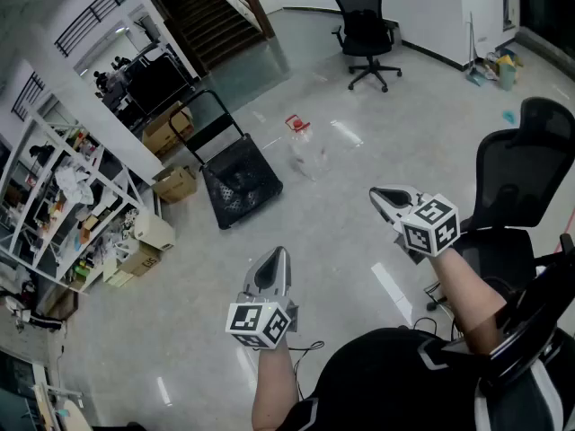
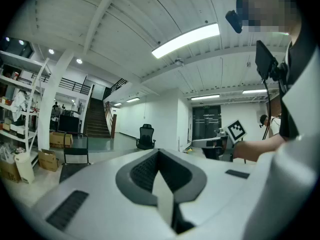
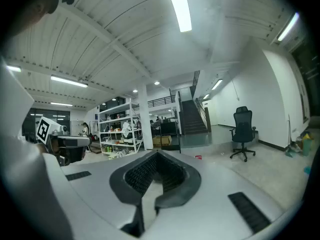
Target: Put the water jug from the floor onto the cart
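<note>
red-capped water jug (image 1: 306,153) on floor (image 1: 346,241), black cart (image 1: 241,180) near

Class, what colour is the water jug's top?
Red top on the clear water jug; head view shows it best.

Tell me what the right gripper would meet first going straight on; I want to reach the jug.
Nothing near: bare floor lies ahead. The right gripper aims roughly at the jug, slightly left of it; held above the floor, it might pass over it.

Pale glossy floor (image 1: 359,232) with clear water jug (image 1: 305,151), black cart (image 1: 241,182), cardboard boxes (image 1: 175,184), office chair (image 1: 367,30)
</note>
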{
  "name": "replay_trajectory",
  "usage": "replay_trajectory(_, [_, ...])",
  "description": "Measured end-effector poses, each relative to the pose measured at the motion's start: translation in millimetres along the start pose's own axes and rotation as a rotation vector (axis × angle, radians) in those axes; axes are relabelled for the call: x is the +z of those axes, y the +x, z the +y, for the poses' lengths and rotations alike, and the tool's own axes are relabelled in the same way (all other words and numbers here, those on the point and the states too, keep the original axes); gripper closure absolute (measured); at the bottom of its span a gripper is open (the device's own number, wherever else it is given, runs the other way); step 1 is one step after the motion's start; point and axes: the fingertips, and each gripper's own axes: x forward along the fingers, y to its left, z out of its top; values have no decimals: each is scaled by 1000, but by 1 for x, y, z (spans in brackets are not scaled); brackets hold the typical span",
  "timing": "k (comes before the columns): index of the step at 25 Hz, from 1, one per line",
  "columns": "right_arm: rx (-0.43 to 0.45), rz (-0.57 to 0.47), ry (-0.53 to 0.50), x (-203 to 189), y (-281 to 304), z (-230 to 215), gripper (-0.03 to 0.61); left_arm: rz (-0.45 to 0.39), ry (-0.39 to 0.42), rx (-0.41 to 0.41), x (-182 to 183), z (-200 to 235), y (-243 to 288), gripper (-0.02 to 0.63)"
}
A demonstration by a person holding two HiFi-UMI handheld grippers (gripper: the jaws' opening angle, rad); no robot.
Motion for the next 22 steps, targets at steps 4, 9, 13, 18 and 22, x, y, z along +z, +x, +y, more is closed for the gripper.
replay_trajectory(4, [-2,9,-16,2,-2,-3,577,5,-4,7,0,-4,-1,612])
replay_trajectory(9, [0,3,-20,2,-2,-8,577,18,-11,11,-6,-6,2,612])
replay_trajectory(13, [8,-8,1,4,-5,-18,577,21,-7,11,-6,-16,10,612])
replay_trajectory(18, [5,-4,-5,4,-5,-26,577,30,-2,6,-5,-23,18,612])
replay_trajectory(22, [5,-29,-18,11,-7,-35,577,30,-10,8,-7,-30,30,612])
